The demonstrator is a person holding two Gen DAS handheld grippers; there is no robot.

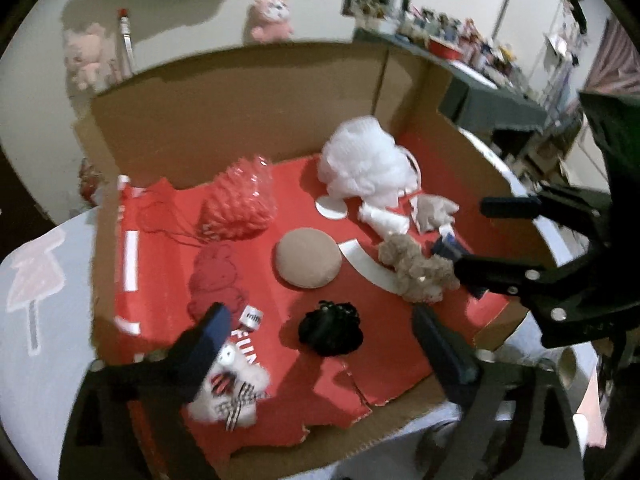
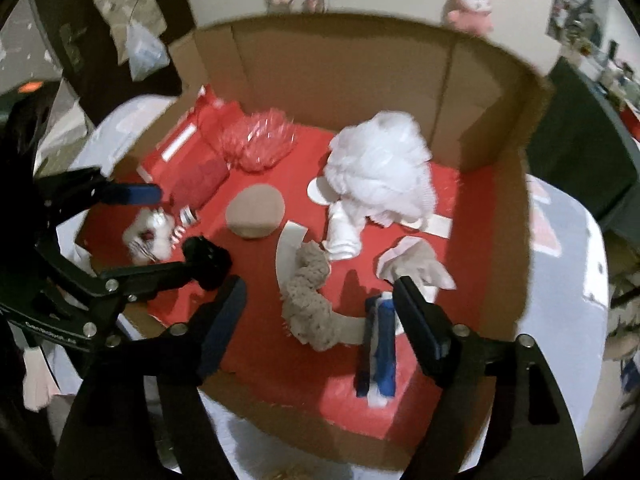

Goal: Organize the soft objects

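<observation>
A cardboard box [image 1: 240,112] with a red floor holds soft things: a white mesh puff [image 1: 364,160], a red mesh puff [image 1: 240,200], a tan round pad [image 1: 308,258], a black scrunchie [image 1: 330,328], a tan fuzzy piece [image 1: 420,270], a small white plush [image 1: 228,392] and a dark red plush [image 1: 216,276]. My left gripper [image 1: 320,328] is open above the box's near part, its left finger over the white plush. My right gripper [image 2: 320,296] is open above the tan fuzzy piece [image 2: 312,304] and a blue-and-white item [image 2: 380,344].
The box [image 2: 504,200] stands on a white cloth-covered table [image 1: 44,320]. Pink plush toys [image 1: 272,16] hang on the wall behind. A cluttered dark shelf [image 1: 480,72] is at the right. Each gripper shows in the other's view [image 1: 500,240] [image 2: 152,232].
</observation>
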